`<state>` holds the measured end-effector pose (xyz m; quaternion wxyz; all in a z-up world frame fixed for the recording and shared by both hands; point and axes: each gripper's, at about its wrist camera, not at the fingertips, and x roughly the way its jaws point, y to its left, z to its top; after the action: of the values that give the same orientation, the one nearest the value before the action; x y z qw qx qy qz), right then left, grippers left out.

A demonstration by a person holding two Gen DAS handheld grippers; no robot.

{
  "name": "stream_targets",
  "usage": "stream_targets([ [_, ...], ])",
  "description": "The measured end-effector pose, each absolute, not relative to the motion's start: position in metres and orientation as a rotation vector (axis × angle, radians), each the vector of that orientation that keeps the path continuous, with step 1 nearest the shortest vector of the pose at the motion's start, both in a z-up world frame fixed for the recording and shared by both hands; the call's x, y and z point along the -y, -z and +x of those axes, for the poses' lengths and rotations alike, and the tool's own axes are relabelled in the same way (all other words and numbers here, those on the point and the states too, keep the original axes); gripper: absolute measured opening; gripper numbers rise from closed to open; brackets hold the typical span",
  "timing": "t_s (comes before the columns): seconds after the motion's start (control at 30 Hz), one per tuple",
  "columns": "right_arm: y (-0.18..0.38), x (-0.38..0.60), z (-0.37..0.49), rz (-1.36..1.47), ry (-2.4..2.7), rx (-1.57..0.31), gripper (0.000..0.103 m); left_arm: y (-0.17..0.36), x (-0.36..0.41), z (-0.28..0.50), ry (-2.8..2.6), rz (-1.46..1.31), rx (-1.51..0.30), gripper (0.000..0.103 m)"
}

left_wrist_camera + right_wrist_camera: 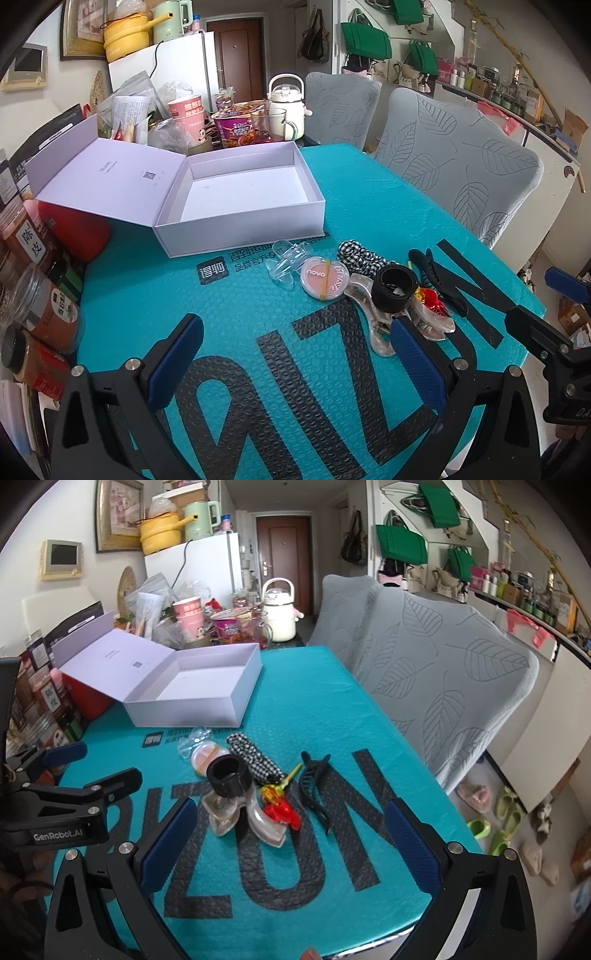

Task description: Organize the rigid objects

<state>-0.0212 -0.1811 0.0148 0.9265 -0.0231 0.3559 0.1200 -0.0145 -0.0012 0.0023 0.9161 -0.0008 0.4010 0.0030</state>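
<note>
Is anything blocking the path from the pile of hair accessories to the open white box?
Nothing visible does. The box lies open, lid folded back, just beyond the pile; only bare teal mat lies between. Both grippers hover open nearby.

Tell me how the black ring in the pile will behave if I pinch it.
The black ring looks like a rigid band, so it probably holds its shape. It sits atop the translucent hair claw, so lifting may jostle that. Being round, it could roll if dropped on edge onto the teal mat.

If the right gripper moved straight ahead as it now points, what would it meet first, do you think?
Probably the translucent hair claw, with the black ring on it; the open right gripper faces that pile, though depth is unclear.
</note>
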Motion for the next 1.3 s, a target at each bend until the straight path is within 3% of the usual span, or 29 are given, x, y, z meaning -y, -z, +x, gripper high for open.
stream_targets([
  [0.9, 0.04, 0.191, -0.018, -0.005, -0.35, -0.786, 0.103, 0.048, -0.008, -0.031, -0.04, -0.078, -0.91, 0.103],
  [1.3, 0.044, 0.168, 0.025, -0.014, -0.446, -0.784, 0.095, 0.046, -0.027, -0.001, -0.055, -0.07, -0.917, 0.103],
])
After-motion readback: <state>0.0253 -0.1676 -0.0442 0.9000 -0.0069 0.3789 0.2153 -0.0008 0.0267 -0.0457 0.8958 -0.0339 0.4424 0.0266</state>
